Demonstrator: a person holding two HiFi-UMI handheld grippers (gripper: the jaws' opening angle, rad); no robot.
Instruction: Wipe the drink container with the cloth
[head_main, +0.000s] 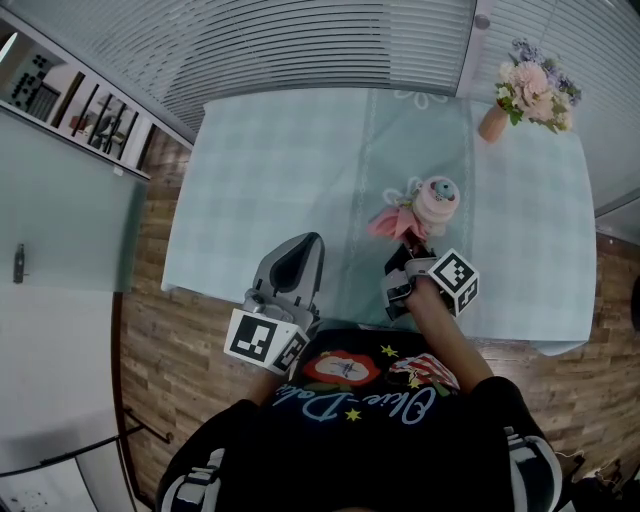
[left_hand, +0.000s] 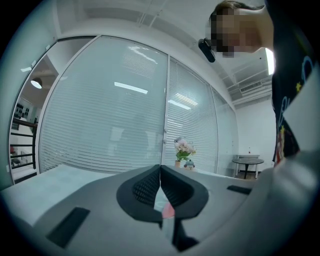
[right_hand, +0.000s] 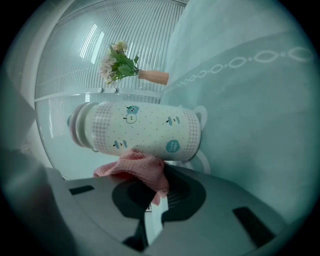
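In the head view, the counter (head_main: 270, 180), covered in a pale teal checked fabric, carries a white cylindrical drink container (head_main: 437, 200) with a pinkish lid. It stands upright just ahead of the right gripper (head_main: 405, 262). A pink knitted cloth (head_main: 393, 222) is bunched between that gripper's fingers (head_main: 398, 275) and the container's near side. The left gripper (head_main: 308, 243) hangs over the counter's near edge, well to the left of the container and apart from it. A bunch of pink and lilac flowers in a tan vase (head_main: 533, 92) stands at the far right corner, well beyond both pairs of fingers.

In the left gripper view, the left gripper (left_hand: 160, 172) has its dark ribbed fingers (left_hand: 145, 187) pressed together with nothing between them. Far ahead of their tips and slightly right, the flowers (left_hand: 183, 148) and the small drink container (left_hand: 189, 164) stand on the counter (left_hand: 55, 175) before a wall of white blinds (left_hand: 110, 115). The person's dark sleeve (left_hand: 292, 75) fills the right edge.

In the right gripper view, the right gripper (right_hand: 159, 192) has its fingers (right_hand: 185, 195) clamped on the cloth (right_hand: 142, 167), which bulges out past their tips. The cloth presses against the side of the drink container (right_hand: 140, 131), whose white body shows small cartoon prints and a checked band by the lid. The container lies crosswise in this picture, directly beyond the fingertips, its base against the counter (right_hand: 250, 100). The flowers (right_hand: 120, 62) sit farther off, above the container in the picture.
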